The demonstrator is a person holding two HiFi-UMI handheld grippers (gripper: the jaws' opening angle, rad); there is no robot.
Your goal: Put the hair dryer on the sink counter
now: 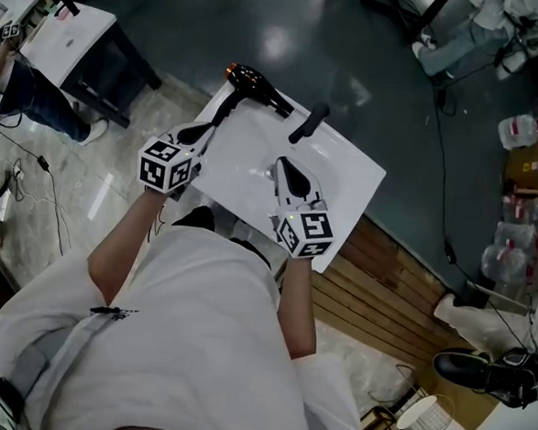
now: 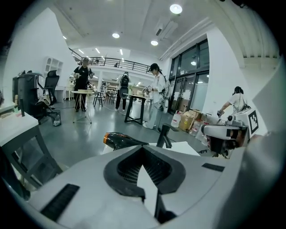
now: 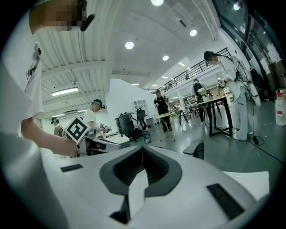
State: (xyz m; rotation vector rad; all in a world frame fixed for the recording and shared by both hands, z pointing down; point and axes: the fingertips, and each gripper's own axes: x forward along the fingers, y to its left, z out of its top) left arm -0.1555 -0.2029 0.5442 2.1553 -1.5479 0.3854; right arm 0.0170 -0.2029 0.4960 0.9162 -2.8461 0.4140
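Note:
The black hair dryer with an orange rear end lies on the far left corner of the white sink counter. In the left gripper view the hair dryer rests just beyond the jaws. My left gripper is at the counter's left edge, right behind the dryer's handle, and its jaws are shut with nothing showing between them. Above the basin, my right gripper is shut and empty. A black faucet stands at the counter's far side.
A white table stands at the far left with a person beside it, and cables run over the floor. Wooden slats lie right of the sink. Bottles and shoes are at the right. Several people stand in the hall behind.

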